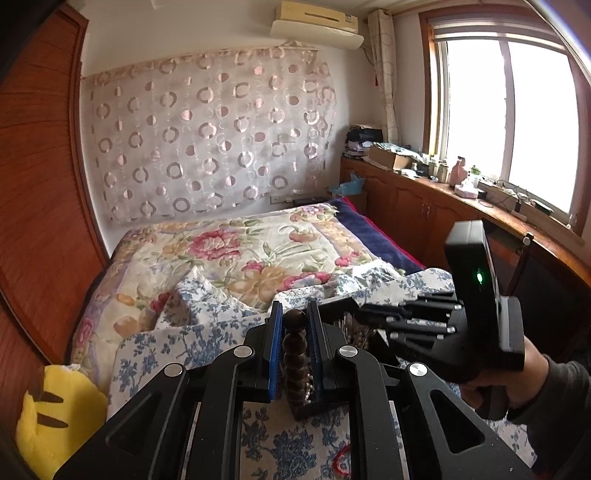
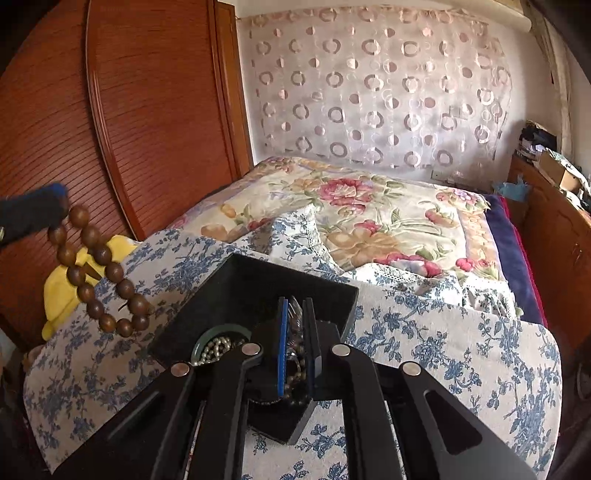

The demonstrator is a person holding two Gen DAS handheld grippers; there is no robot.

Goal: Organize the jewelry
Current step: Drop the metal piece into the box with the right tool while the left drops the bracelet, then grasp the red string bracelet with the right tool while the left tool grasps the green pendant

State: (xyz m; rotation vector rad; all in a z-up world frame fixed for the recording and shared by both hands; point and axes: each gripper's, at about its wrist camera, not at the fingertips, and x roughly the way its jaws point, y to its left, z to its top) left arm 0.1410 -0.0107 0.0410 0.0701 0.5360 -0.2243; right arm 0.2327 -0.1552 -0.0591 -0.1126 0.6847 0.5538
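Left gripper (image 1: pixel 294 325): clamped on brown bead bracelet (image 2: pixel 99 271), which is hung above the floral cloth (image 2: pixel 443 350).
Right gripper (image 2: pixel 296 317): clenched on small beads inside black tray (image 2: pixel 255 280).

Home bedroom. Bed (image 1: pixel 258 251) with floral quilt (image 2: pixel 369 214), blue-flowered cloth (image 2: pixel 443 343) spread on it, yellow plush toy (image 1: pixel 59 413) at its side. Wood-panel wardrobe (image 2: pixel 147 110), patterned curtain (image 1: pixel 207 140) on wall, air conditioner (image 1: pixel 317 24) above, window (image 1: pixel 506 118) over cluttered wooden cabinets (image 1: pixel 413 206).
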